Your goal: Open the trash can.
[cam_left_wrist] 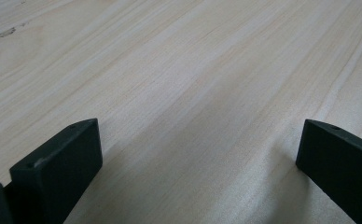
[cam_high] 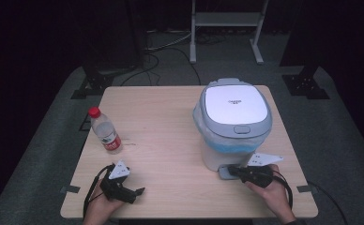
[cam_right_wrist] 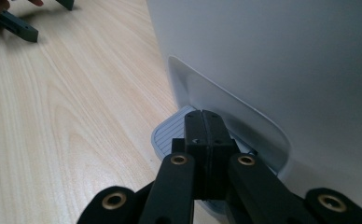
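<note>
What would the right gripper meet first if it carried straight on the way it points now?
Probably the grey pedal: the right gripper, jaws shut, sits just over it at the foot of the white bin. Whether it already touches is unclear; the bin wall lies right behind.

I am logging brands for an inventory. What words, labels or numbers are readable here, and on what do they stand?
None can be read for certain.
Bin lid: a short line of small dark print at its middle, too small and blurred to read.
Water bottle: a red label with pale marks, too small to read.
Grey plates on the left gripper and right gripper: tiny dark marks, unreadable.
Table: no text.
</note>
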Available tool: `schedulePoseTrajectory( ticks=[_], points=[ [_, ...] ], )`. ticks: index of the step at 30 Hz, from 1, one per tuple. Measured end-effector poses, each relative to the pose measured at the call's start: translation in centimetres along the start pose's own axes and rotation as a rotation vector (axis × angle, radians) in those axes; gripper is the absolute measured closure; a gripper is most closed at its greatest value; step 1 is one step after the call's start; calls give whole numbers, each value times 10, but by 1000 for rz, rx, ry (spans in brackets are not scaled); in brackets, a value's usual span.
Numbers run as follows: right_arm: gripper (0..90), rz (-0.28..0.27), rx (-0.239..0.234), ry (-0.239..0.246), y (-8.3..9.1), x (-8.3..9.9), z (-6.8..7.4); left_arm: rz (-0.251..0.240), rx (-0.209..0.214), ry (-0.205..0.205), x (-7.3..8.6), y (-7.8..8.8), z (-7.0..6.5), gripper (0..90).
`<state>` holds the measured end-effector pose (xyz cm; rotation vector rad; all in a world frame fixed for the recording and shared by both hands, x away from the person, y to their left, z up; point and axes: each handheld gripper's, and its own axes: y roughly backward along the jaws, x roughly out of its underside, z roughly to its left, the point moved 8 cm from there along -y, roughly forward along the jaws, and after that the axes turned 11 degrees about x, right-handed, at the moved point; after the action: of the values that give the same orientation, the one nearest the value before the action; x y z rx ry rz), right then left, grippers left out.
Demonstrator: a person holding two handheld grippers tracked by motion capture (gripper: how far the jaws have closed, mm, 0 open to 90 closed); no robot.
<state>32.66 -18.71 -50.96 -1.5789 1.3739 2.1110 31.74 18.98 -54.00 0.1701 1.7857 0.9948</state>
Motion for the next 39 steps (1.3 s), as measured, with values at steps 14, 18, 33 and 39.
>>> schedulePoseTrajectory(
  ticks=[14,18,33,39],
  points=[
    [896,-6,29,58,-3,3,3,0,0,0,0,0,0,0],
    [896,-7,29,57,-3,4,3,1,0,0,0,0,0,0],
    [896,1,37,50,-5,7,3,0,-8,9,-1,0,2,0],
    [896,6,38,49,-6,9,3,-1,-8,9,-1,-1,2,0]
  ],
)
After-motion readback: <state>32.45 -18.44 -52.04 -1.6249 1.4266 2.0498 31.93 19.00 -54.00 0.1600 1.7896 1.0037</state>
